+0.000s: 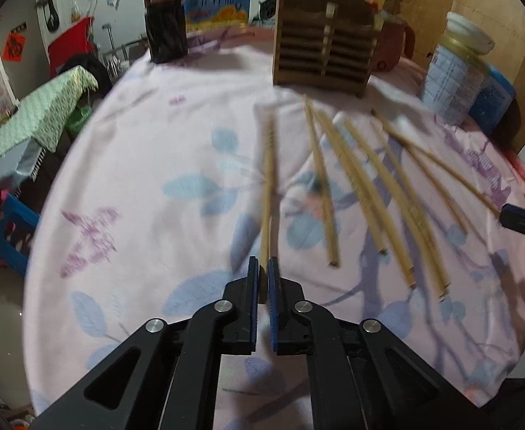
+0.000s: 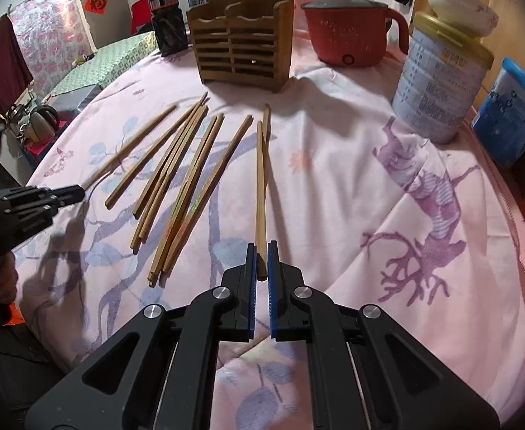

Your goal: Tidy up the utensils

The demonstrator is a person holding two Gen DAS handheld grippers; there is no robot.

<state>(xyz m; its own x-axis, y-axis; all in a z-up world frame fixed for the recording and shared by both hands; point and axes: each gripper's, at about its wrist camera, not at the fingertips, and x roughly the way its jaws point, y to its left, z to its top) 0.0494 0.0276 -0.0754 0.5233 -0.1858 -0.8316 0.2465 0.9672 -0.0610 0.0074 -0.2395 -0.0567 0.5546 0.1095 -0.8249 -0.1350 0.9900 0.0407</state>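
Right gripper (image 2: 261,261) pinching near ends of two chopsticks (image 2: 261,179), long axis pointing toward wooden holder (image 2: 242,46) at surface's far edge. Left gripper (image 1: 263,276) clamping another pair (image 1: 269,179). Remaining chopsticks (image 2: 176,179) lying fanned between.

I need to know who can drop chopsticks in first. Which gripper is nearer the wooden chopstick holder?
Too close to call. The left gripper and right gripper both face the wooden chopstick holder across the cloth, each clamped on chopsticks pointing toward it.
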